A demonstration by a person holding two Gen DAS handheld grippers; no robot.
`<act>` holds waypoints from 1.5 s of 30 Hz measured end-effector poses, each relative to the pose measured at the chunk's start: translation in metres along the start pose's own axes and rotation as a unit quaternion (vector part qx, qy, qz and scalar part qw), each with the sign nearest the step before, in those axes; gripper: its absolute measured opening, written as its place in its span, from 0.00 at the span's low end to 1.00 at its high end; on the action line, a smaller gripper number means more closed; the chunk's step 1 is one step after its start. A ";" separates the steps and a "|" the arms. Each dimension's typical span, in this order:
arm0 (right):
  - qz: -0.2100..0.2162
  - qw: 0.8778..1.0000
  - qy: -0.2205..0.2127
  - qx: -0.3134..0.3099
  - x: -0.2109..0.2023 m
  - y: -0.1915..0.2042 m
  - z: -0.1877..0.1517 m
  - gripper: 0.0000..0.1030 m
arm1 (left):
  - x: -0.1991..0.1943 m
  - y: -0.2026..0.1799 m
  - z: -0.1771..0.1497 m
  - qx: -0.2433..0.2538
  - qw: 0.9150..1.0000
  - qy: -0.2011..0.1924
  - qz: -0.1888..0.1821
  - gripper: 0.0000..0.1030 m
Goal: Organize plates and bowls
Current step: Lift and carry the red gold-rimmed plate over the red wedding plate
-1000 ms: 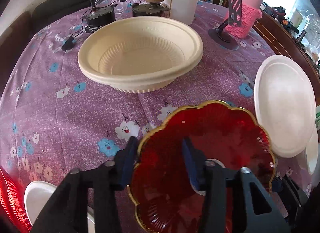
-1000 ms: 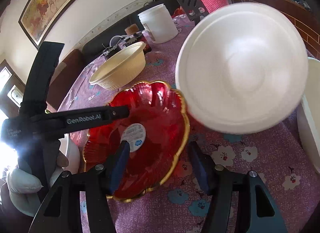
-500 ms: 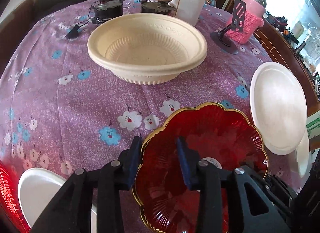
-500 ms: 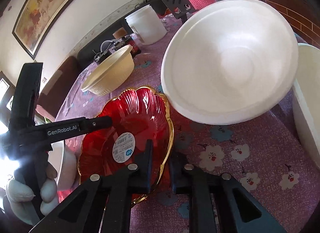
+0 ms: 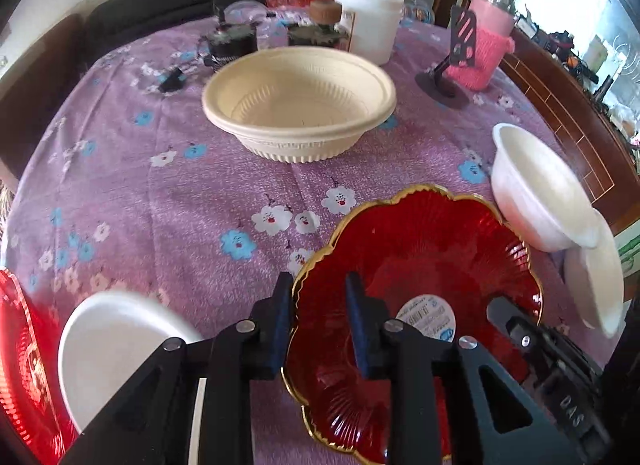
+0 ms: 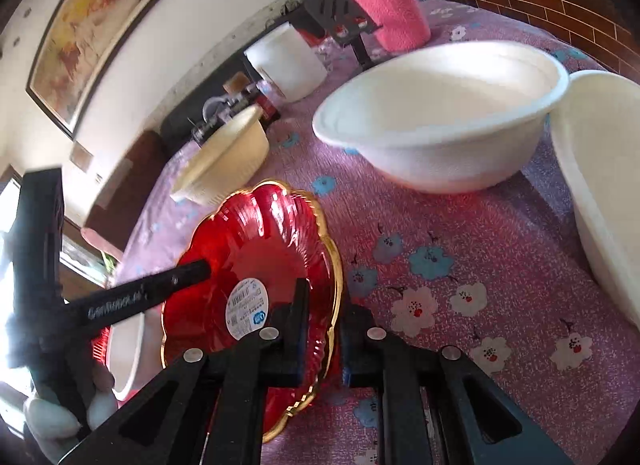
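One red scalloped plate (image 5: pixel 420 265) sits at the near side of the purple tablecloth (image 5: pixel 180 205), pinched on its rim by both the left gripper (image 5: pixel 318 305) and right gripper (image 6: pixel 325 321). Around it: one cream bowl (image 5: pixel 300 105) farther back, two white bowls (image 6: pixel 444 105) to the right, one more white bowl (image 5: pixel 108 341) near left.

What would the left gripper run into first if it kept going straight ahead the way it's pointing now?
The left gripper already has its jaws around the gold-edged rim of the scalloped red glass plate. Beyond that rim, the line crosses bare purple floral tablecloth toward the large cream plastic bowl, though depth is hard to judge.
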State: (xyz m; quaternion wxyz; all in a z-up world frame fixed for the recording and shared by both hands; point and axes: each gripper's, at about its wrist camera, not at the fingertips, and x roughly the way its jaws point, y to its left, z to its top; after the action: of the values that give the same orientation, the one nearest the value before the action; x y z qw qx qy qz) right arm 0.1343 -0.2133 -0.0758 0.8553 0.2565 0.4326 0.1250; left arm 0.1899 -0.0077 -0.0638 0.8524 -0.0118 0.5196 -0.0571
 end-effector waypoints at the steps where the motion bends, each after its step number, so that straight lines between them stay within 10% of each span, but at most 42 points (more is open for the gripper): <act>1: 0.006 1.000 -0.008 0.000 -0.003 0.001 0.000 0.12 | -0.005 0.000 -0.003 -0.001 1.000 -0.006 0.002 0.25; 21: 0.127 0.990 0.011 0.061 -0.023 0.019 -0.010 0.10 | -0.083 0.047 -0.049 -0.107 0.990 -0.083 -0.039 0.18; 45: 0.156 0.980 0.072 -0.103 0.024 0.240 -0.051 0.10 | -0.163 0.246 -0.124 -0.262 0.951 -0.161 0.010 0.18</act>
State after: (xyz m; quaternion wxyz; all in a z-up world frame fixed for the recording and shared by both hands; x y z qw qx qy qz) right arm 0.1099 0.0151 0.0145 0.8136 0.2214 0.4330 0.3186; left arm 0.0271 0.2593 0.0043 0.8922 -0.2386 0.3721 0.0924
